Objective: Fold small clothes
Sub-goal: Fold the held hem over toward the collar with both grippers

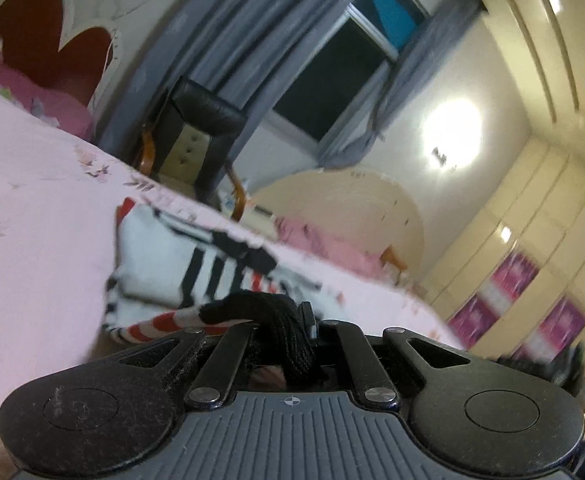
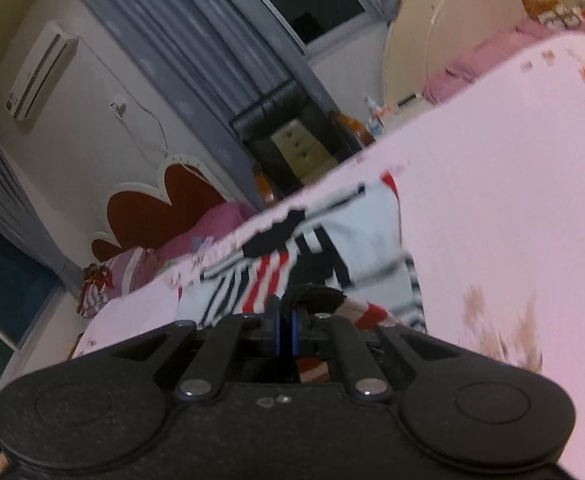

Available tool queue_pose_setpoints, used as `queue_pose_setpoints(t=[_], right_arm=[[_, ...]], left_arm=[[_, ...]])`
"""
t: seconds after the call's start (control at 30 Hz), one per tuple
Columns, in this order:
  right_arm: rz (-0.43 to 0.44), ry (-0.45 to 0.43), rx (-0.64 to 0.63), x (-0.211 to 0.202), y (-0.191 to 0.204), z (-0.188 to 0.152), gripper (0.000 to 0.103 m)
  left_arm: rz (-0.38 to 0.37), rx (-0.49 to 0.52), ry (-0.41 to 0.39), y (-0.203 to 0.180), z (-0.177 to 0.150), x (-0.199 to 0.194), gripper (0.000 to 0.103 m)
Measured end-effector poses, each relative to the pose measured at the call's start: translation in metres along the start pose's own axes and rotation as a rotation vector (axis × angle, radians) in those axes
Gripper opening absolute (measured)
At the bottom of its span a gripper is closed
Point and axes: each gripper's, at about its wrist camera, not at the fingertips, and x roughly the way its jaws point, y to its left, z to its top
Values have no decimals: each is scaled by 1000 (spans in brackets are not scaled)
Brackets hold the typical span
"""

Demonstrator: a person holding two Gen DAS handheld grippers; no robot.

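- Nearest the left lens, the left gripper (image 1: 292, 320) has its jaws drawn in tight on a bunched black edge of the small white garment with black and red stripes (image 1: 164, 264); a red-and-white striped cuff trails out beside the pinch.
- Over on the right wrist view, the right gripper (image 2: 286, 320) shows its blue-lined fingers (image 2: 277, 330) nearly together with only a thin slit between – black and red-striped cloth sits right at the tips, so it reads as clamped on the garment's (image 2: 352, 240) near edge, though the fabric inside the slit is hard to make out.
- The garment lies spread on the pale pink floral bedsheet (image 1: 32, 200), its far part flat and its near edge lifted into both claws.
- Both views are tilted and blurred, so the rig is likely mid-swing.
- Why two grips on one edge? My read – holding both near corners keeps the hem taut so it can be carried over the body of the garment as one straight fold.
- Beyond the bed: grey curtains (image 1: 228, 40), a dark window (image 1: 332, 84) and a black padded chair (image 1: 200, 120) – no part in the fold.
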Motion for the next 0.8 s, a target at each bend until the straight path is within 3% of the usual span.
queue_pose_setpoints(t=[0.3, 0.43, 0.8], right_arm=[[12, -13, 5, 55, -2, 54, 6], [-4, 16, 48, 99, -22, 68, 6], [-51, 116, 137, 222, -80, 88, 6]], left_arm=[[23, -34, -12, 15, 45, 79, 4], [74, -106, 47, 41, 43, 135, 4], [181, -124, 152, 89, 73, 268, 4]])
